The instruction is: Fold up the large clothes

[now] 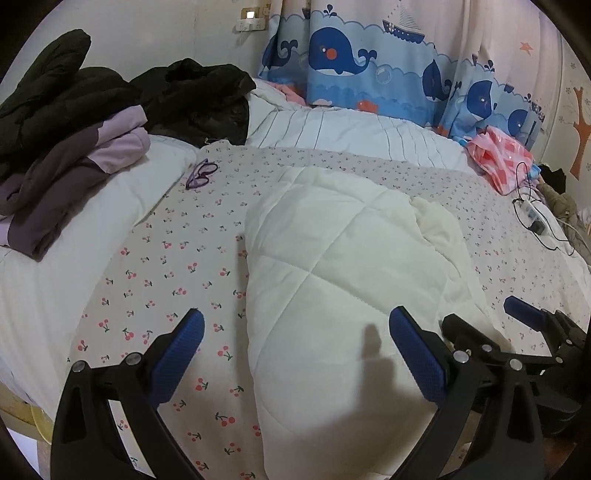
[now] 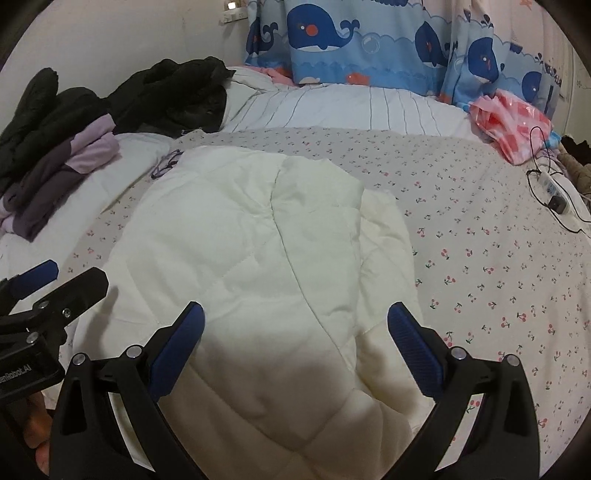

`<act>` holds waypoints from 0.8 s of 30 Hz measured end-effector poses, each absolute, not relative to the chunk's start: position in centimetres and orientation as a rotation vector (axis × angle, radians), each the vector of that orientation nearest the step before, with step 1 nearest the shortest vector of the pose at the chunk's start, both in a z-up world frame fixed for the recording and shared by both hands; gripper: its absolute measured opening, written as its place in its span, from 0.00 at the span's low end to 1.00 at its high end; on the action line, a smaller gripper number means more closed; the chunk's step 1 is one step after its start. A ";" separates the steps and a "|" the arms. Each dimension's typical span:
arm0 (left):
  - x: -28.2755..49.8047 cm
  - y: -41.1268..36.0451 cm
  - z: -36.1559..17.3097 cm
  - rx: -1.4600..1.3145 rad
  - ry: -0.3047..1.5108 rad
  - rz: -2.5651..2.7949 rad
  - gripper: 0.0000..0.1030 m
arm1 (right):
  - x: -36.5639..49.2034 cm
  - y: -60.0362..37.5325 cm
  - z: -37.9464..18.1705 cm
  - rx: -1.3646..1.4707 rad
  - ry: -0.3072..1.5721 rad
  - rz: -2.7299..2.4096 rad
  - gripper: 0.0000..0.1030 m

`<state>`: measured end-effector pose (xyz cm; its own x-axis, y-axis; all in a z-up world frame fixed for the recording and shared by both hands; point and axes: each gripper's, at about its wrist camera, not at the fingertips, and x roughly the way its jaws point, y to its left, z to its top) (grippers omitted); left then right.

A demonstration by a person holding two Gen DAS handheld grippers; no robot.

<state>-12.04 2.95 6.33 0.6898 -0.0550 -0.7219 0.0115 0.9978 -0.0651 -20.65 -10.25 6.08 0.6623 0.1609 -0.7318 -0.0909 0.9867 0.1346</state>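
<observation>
Right wrist view: cream quilted garment (image 2: 280, 251) lies partly folded on the cherry-print bedsheet (image 2: 498, 266); right gripper (image 2: 295, 325) and left gripper (image 1: 295, 328) hover spread, empty; further folds apparently remain.

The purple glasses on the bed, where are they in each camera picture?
Left wrist view: the purple glasses lie upper left on the cherry-print sheet, left of the white quilted garment.
Right wrist view: the glasses lie upper left, by the garment's far left corner.
Shared landmark: the whale curtain at the top of both.
</observation>
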 end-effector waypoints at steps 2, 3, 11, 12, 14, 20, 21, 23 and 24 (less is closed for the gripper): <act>-12.0 2.9 6.4 -0.060 0.811 -0.039 0.93 | -20.6 -10.4 6.0 0.096 0.835 0.143 0.93; -12.0 2.9 6.5 -0.053 0.805 -0.033 0.93 | -20.7 -10.5 6.0 0.100 0.833 0.141 0.93; -12.5 2.4 6.9 -0.012 0.768 -0.021 0.93 | -20.7 -11.4 6.3 0.128 0.812 0.128 0.93; -12.5 2.4 6.9 -0.013 0.769 -0.020 0.93 | -20.7 -11.3 6.2 0.128 0.811 0.128 0.93; -12.4 2.5 6.9 -0.015 0.766 -0.022 0.93 | -20.6 -11.4 6.2 0.128 0.810 0.128 0.93; -12.3 2.5 6.7 -0.024 0.779 -0.028 0.93 | -20.5 -11.4 6.2 0.128 0.809 0.129 0.93; -12.3 2.5 6.7 -0.025 0.781 -0.027 0.93 | -20.5 -11.4 6.2 0.127 0.811 0.130 0.93; -12.4 2.5 6.7 -0.027 0.782 -0.024 0.93 | -20.5 -11.4 6.2 0.127 0.810 0.129 0.93; -12.4 2.5 6.7 -0.028 0.781 -0.022 0.93 | -20.5 -11.4 6.2 0.126 0.809 0.129 0.93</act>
<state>-12.42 2.54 6.67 0.7097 -0.0306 -0.7038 0.0099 0.9994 -0.0336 -20.51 -11.37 6.18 0.6832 0.1632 -0.7118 -0.0668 0.9846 0.1616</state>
